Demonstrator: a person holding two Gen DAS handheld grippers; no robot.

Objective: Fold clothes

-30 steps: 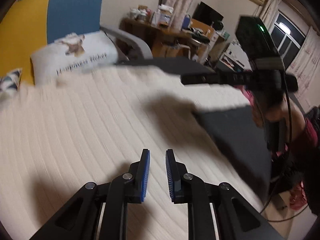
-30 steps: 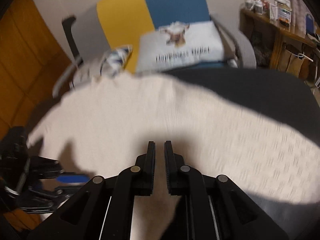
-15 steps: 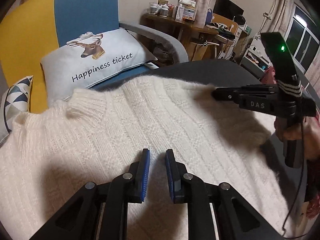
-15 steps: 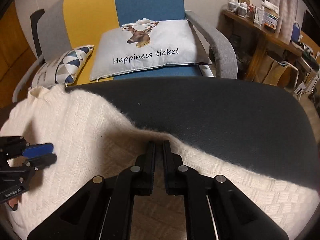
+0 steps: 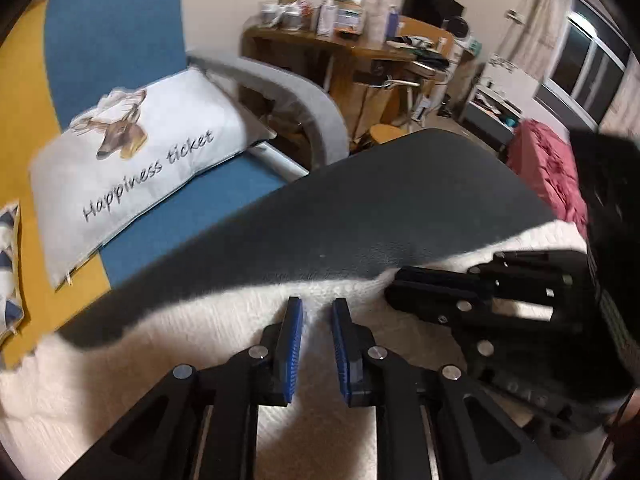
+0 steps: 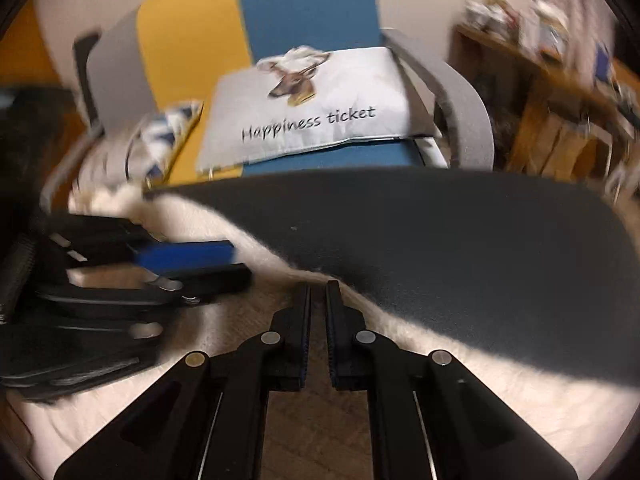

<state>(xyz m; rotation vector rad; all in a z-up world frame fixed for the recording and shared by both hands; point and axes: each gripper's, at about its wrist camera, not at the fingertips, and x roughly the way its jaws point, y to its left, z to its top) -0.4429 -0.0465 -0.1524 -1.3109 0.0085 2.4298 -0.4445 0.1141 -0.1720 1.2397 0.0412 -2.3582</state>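
Your right gripper is closed on the edge of the cream knit sweater, pinching the hem right where the knit meets the bare dark table top. Your left gripper sits just beside it on the same edge, its blue pads set a little apart with the knit lying in the gap between them; no clamp shows there.

The sweater lies spread on the near part of the table, its far edge running slantwise across the dark surface, with more of it trailing off toward the table's left end.

Past the table's far edge stands a blue and yellow sofa with a grey armrest. On its seat rests a white deer cushion lettered "Happiness ticket", a triangle-patterned cushion beside it. Right of the sofa, a cluttered wooden desk.
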